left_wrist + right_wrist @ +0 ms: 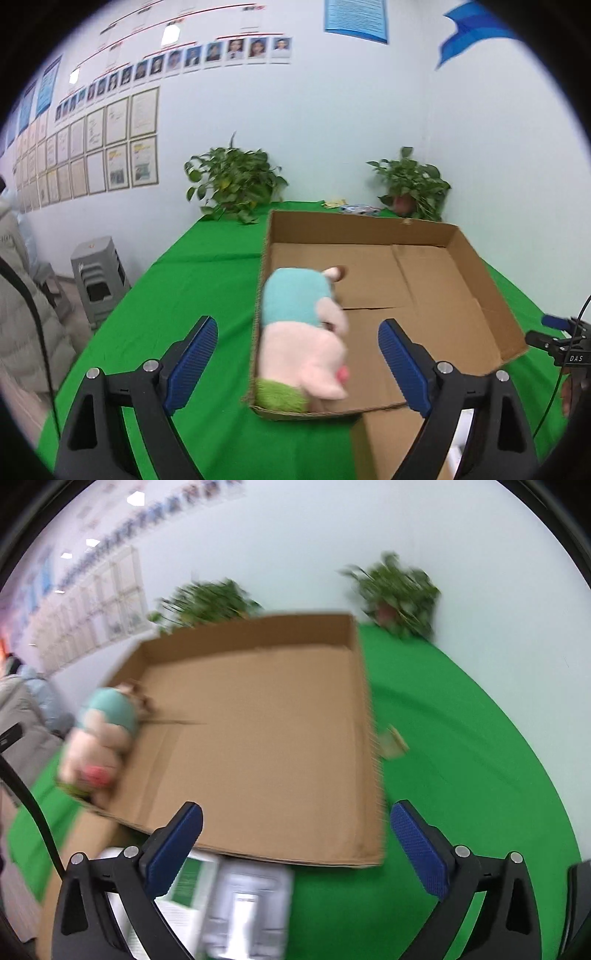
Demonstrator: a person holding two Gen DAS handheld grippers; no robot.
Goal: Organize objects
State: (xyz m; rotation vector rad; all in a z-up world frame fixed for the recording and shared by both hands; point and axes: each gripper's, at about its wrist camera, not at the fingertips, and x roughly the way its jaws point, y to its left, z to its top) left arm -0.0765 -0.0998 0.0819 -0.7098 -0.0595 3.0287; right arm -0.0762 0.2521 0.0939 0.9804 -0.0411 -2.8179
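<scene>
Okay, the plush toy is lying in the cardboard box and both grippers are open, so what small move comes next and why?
Probably lower the right gripper toward the white and green package just below it. The plush toy already lies inside the cardboard box, clear of the open left gripper, and the package sits outside the box.

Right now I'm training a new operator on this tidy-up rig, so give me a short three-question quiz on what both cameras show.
1. True or false: the plush toy lies inside the cardboard box, against its left wall.
2. Multiple choice: the left tool is A) shut on the toy, B) open and holding nothing, C) out of view.
3. Fill in: below the right tool, in front of the box's near edge, lies a white and green ____.

Key:
1. True.
2. B; its two blue pads stand wide apart, clear of the toy.
3. Package; the blur hides what it contains.
</scene>
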